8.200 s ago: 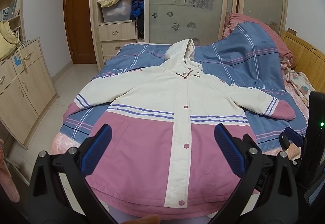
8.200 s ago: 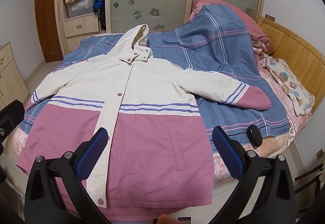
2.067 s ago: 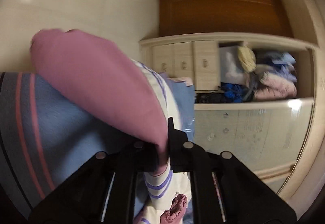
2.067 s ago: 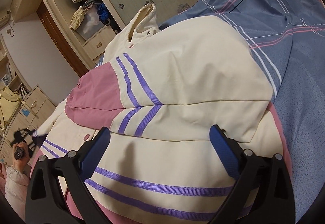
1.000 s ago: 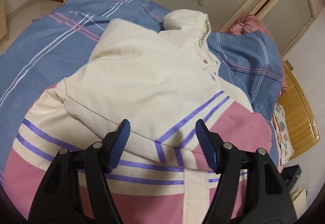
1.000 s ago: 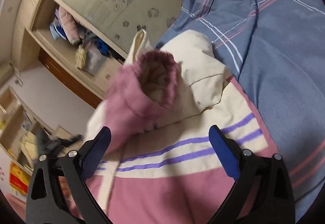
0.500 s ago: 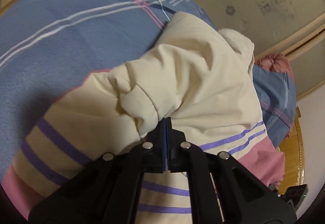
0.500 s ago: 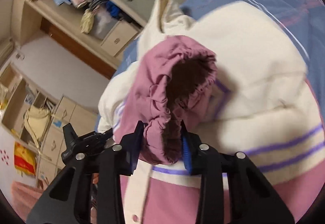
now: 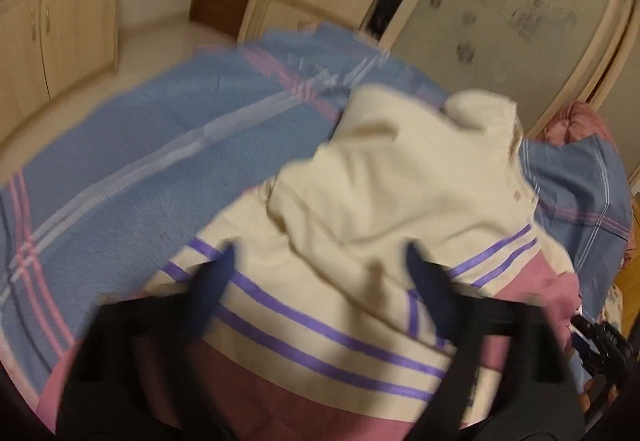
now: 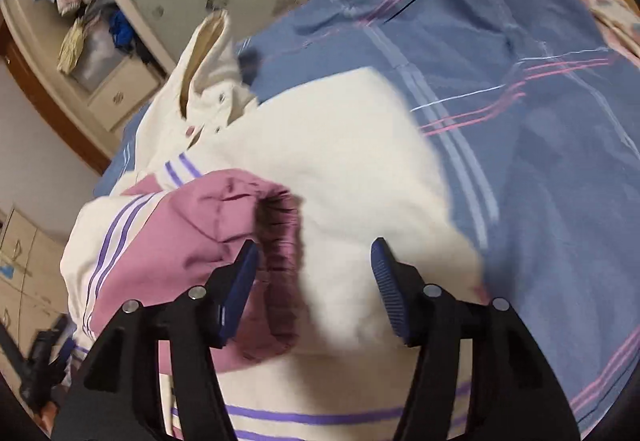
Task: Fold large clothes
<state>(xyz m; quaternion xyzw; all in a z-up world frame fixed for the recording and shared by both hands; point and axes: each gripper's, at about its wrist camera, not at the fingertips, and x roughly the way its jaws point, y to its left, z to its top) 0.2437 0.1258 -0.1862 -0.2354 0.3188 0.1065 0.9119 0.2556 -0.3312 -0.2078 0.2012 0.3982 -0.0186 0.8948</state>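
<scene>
A bed (image 9: 132, 161) carries a jacket (image 9: 400, 209), both sleeves folded in. Left gripper (image 9: 320, 281) gapes empty; right gripper (image 10: 314, 281), just opening, frees the cuff (image 10: 276, 241) (body unfolded).

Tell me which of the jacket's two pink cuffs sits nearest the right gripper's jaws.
The gathered pink cuff with its dark opening facing the camera, lying against the right gripper's near finger. The other cuff lies flat, farther up by the purple stripes.

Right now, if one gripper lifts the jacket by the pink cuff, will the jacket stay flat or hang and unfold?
The jacket is probably floppy: its folded sleeves bulge and crease. Lifted by the pink cuff, the sleeve would likely hang and pull the fold open. It looks padded, so perhaps bulky but light. The smooth shell may slide on the blue bedspread.
</scene>
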